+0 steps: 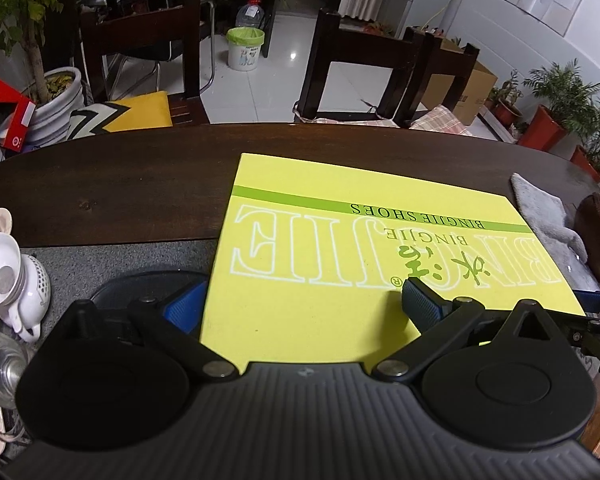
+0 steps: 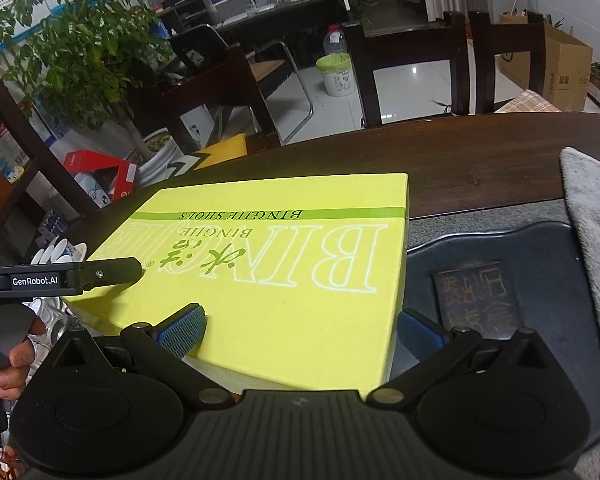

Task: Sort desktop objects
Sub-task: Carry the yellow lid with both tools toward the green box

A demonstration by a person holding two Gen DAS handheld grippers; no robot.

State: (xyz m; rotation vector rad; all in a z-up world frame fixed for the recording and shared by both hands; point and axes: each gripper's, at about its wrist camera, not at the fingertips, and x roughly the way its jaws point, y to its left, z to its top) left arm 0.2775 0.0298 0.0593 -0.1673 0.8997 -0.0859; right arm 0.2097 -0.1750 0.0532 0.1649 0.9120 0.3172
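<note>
A yellow-green shoe box point(image 1: 340, 248) printed "BINGJIE SHOES" lies on the dark wooden table point(image 1: 120, 192), partly over a grey mat. My left gripper point(image 1: 302, 306) is open and straddles the box's near left corner. One blue pad point(image 1: 420, 304) rests on the lid and the other pad point(image 1: 184, 308) sits beside the left wall. My right gripper point(image 2: 300, 330) is open too and straddles the near right corner of the same box point(image 2: 280, 280). Its left pad point(image 2: 184, 328) is on the lid and its right pad point(image 2: 416, 332) is outside the right wall.
White tea cups point(image 1: 8, 280) and a glass vessel point(image 1: 0, 356) crowd the left edge. A grey cloth point(image 1: 548, 216) lies at the right, partly over a dark tea tray point(image 2: 540, 280). Dark chairs point(image 1: 360, 64) stand beyond the table's far edge. A hand point(image 2: 12, 360) holds the left gripper's handle.
</note>
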